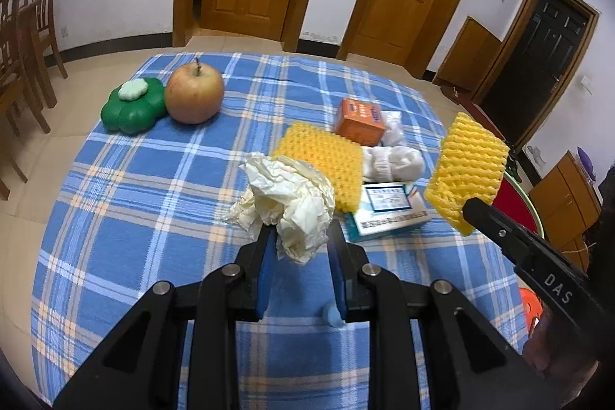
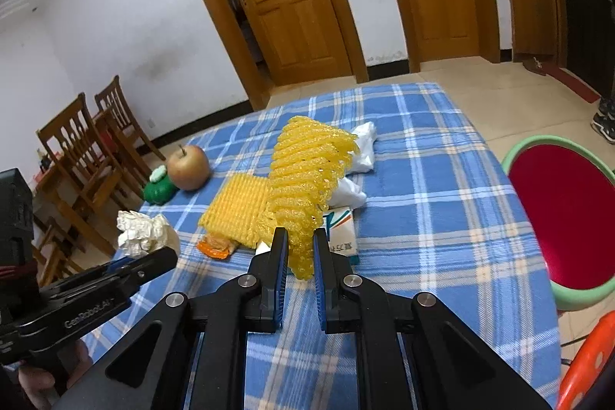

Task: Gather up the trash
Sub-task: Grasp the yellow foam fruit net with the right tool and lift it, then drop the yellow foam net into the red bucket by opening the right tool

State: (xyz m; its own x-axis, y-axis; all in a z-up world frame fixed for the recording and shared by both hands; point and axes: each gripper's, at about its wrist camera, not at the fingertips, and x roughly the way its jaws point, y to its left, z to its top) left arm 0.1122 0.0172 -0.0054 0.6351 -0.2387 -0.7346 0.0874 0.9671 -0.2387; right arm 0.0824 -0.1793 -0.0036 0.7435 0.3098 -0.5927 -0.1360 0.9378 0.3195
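My left gripper [image 1: 300, 237] is shut on a crumpled white tissue [image 1: 290, 198], held just above the blue checked tablecloth [image 1: 153, 218]. The same tissue [image 2: 144, 231] shows at the left of the right wrist view. My right gripper [image 2: 300, 244] is shut on a yellow foam fruit net [image 2: 307, 179], lifted clear of the table; this net [image 1: 467, 171] hangs at the right in the left wrist view. A second yellow foam net [image 1: 326, 160] lies on the cloth, also seen as a net [image 2: 236, 210] beside an orange wrapper [image 2: 217, 244].
An apple [image 1: 194, 93] and a green flower-shaped box [image 1: 132, 106] sit at the far left. An orange box [image 1: 359, 122], white socks [image 1: 392, 160] and a white-blue carton [image 1: 388, 210] lie mid-table. A red-seated stool [image 2: 565, 214] stands right; wooden chairs [image 2: 88, 148] left.
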